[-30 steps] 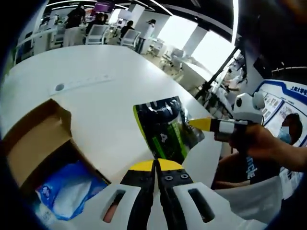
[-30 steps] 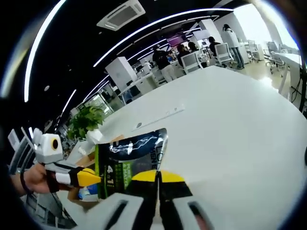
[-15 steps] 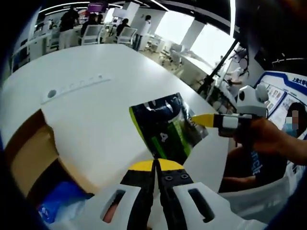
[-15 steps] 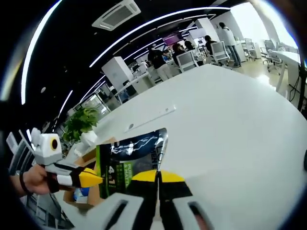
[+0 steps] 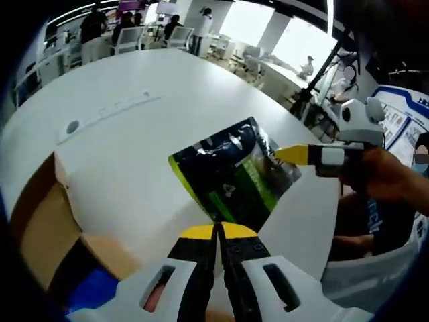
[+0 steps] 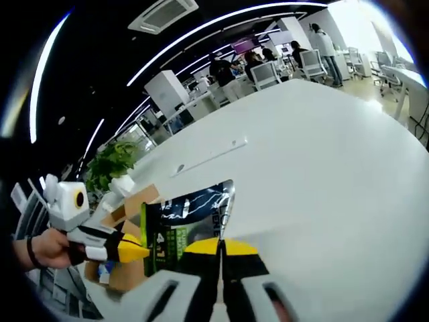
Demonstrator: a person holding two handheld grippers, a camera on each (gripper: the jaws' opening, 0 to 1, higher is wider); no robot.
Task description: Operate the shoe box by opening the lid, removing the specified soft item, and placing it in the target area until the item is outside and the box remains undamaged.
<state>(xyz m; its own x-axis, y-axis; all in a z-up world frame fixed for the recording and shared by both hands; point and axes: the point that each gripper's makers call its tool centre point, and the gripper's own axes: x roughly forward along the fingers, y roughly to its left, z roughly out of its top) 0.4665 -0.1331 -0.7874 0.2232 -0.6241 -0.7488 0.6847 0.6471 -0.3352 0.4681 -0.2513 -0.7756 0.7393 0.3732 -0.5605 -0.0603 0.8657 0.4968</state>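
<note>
Currently cataloguing: one soft pouch (image 5: 231,178), dark with green print, out of the shoe box (image 5: 40,228) and hanging above the white table (image 5: 134,144). I am holding it from two sides. My left gripper (image 5: 217,231) has its jaws pressed together on the pouch's near edge; my right gripper (image 6: 220,246) is likewise pinching the pouch (image 6: 188,221) at its opposite edge, its yellow tip showing at the right of the left gripper view. The box, brown cardboard with its flaps standing open, is sitting near left, with something blue (image 5: 90,295) inside it. As I judge it, the step in hand is carrying the pouch to the target area, which I cannot identify. Doing it well means I am keeping both pinches even, lowering the pouch flat onto bare table well apart from the box, and parting the jaws only once it is resting.
</note>
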